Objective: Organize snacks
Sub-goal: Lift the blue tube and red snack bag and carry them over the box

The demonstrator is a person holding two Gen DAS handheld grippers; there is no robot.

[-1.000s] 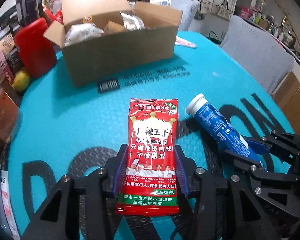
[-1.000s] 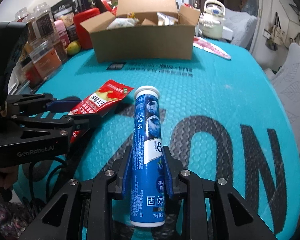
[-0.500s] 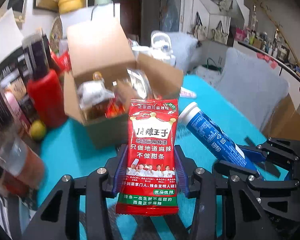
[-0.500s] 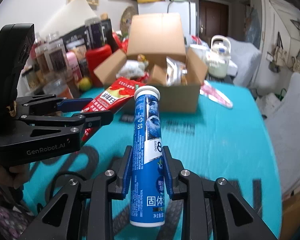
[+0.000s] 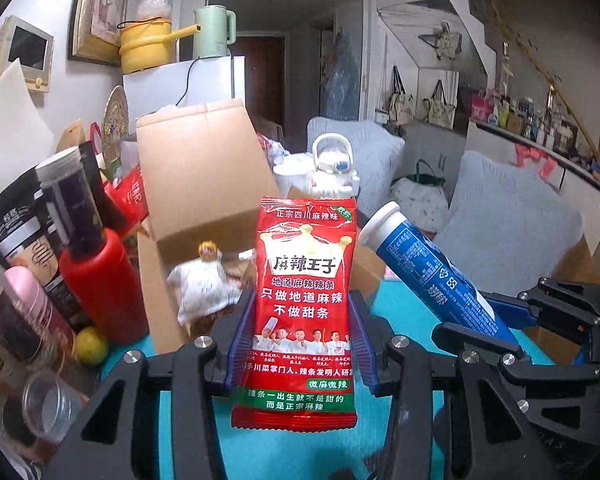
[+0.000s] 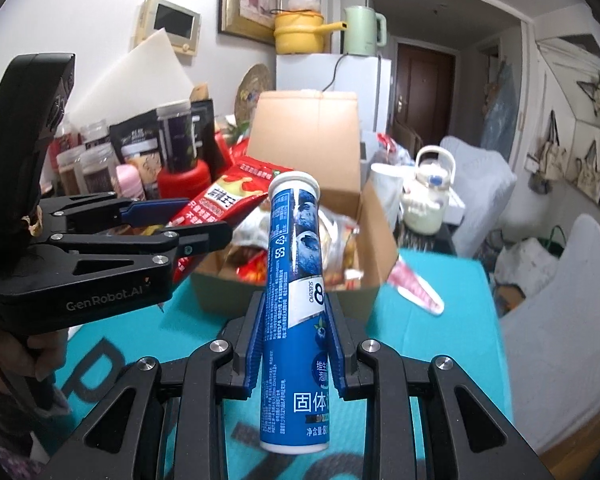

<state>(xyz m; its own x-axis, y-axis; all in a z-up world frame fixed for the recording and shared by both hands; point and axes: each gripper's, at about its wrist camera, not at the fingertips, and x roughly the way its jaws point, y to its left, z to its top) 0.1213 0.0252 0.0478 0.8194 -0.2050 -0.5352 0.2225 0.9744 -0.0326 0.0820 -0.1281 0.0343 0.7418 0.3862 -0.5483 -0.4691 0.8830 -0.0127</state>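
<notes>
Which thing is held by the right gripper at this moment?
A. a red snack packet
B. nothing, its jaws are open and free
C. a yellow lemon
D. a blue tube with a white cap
D: in the right wrist view the right gripper has its blue pads pressed on both sides of the blue tube, while the red snack packet sits in the left gripper.

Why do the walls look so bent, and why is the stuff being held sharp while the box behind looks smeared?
Left wrist view: the wide lens bows the door frame and walls; the red snack packet is crisp, the cardboard box soft with motion blur. Right wrist view: same bending and dark corners; the blue tube is sharp, the box and its contents smeared.
</notes>
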